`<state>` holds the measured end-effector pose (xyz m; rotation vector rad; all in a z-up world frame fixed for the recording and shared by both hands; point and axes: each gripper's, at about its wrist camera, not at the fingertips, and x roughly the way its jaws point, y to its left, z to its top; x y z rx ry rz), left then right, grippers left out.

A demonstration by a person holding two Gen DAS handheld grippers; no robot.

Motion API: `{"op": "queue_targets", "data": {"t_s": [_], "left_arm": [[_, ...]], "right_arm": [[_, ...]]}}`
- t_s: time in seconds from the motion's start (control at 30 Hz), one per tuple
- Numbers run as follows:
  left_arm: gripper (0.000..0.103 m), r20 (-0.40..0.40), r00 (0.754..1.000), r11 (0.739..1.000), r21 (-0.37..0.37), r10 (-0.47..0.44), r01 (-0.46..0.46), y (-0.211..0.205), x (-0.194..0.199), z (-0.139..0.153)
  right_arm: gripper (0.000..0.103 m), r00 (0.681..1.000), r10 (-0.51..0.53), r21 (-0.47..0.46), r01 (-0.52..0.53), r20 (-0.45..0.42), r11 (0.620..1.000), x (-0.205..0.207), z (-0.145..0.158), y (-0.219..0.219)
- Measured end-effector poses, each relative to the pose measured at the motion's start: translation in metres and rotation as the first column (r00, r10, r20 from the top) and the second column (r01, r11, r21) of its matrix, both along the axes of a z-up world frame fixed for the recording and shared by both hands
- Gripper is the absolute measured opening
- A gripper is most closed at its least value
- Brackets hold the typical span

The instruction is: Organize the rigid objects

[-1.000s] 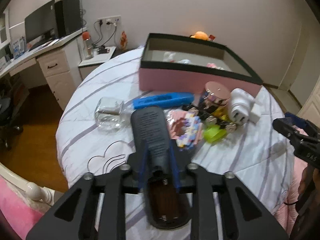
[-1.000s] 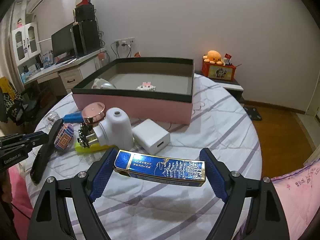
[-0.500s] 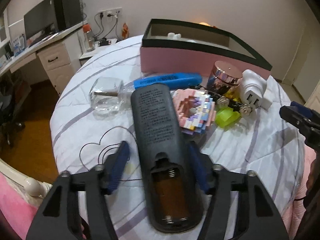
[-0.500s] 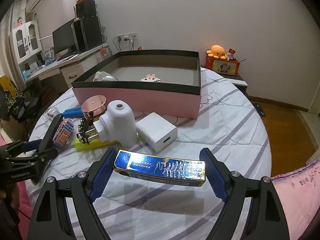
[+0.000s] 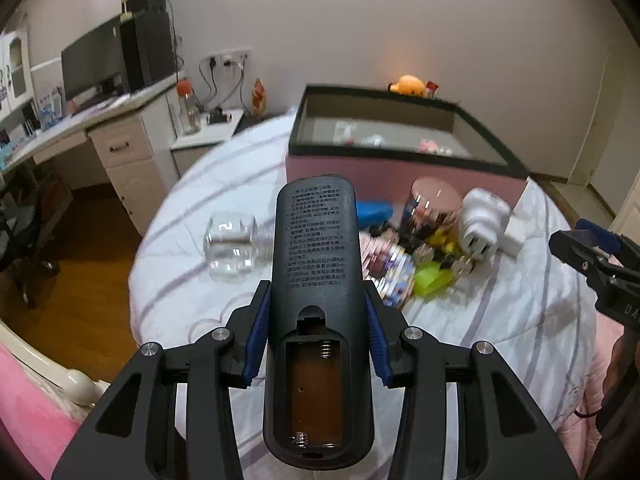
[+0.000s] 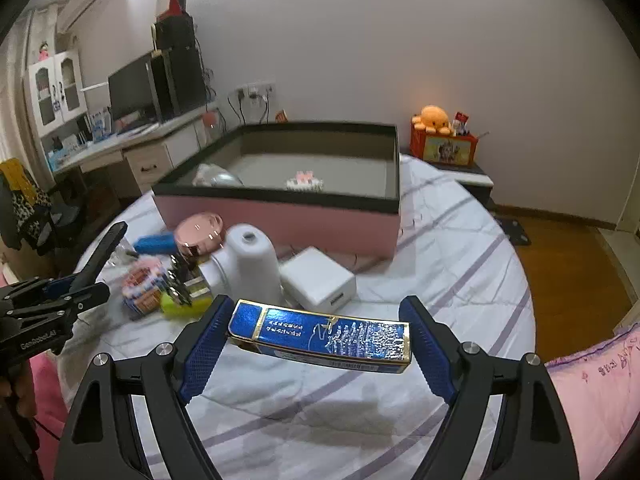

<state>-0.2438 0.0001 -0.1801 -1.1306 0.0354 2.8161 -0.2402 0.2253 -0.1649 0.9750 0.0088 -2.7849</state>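
My left tongs (image 5: 316,344) pinch a black remote (image 5: 316,280) by its long sides, blue pads pressed against both edges. The remote lies along the tongs' own line: its long axis runs straight away from me, the rounded far end pointing toward the pink box (image 5: 400,176), the near end toward my hand. It is back side up, with the battery bay open and bare springs showing. It hangs above the bed (image 5: 520,312), clear of the sheet.

My right tongs (image 6: 316,332) grip a blue tin (image 6: 320,334) end to end, one pad on each short end. Its long axis runs crosswise, left to right between the pads, tilted slightly so the right end sits a little lower. The printed face points up. It too is held off the bed, with its shadow on the sheet below.

Ahead of both tongs, a cluster lies on the sheet in front of the box: a glass jar (image 5: 230,246) on its side, a rose-gold lid (image 6: 199,233), a white plug (image 6: 248,264), a white charger (image 6: 318,278), a block toy (image 6: 142,284) and a green piece (image 6: 180,304). The box stands open with a few small things inside; they are too blurred to name.
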Motion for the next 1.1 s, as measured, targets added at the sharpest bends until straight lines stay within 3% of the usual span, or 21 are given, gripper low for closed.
{"op": "queue_targets", "data": {"t_s": [0.37, 0.67, 0.83, 1.1], "left_arm": [[0.044, -0.195, 0.981, 1.000, -0.010, -0.002, 0.000, 0.016, 0.023, 0.073], [0.044, -0.371, 0.928, 1.000, -0.005, -0.015, 0.014, 0.026, 0.047, 0.135], [0.044, -0.431, 0.902, 1.000, 0.001, -0.016, 0.018, 0.026, 0.054, 0.155], [0.044, -0.467, 0.884, 1.000, 0.003, -0.016, 0.019, 0.025, 0.047, 0.172]], "right_arm": [[0.085, 0.977, -0.006, -0.012, 0.003, -0.212, 1.000, 0.032, 0.065, -0.009], [0.085, 0.931, 0.003, 0.001, -0.002, -0.365, 1.000, 0.055, 0.118, -0.020], [0.085, 0.910, -0.003, 0.009, 0.008, -0.415, 1.000, 0.061, 0.139, -0.024], [0.085, 0.882, -0.004, 0.023, 0.016, -0.472, 1.000, 0.063, 0.157, -0.027]]}}
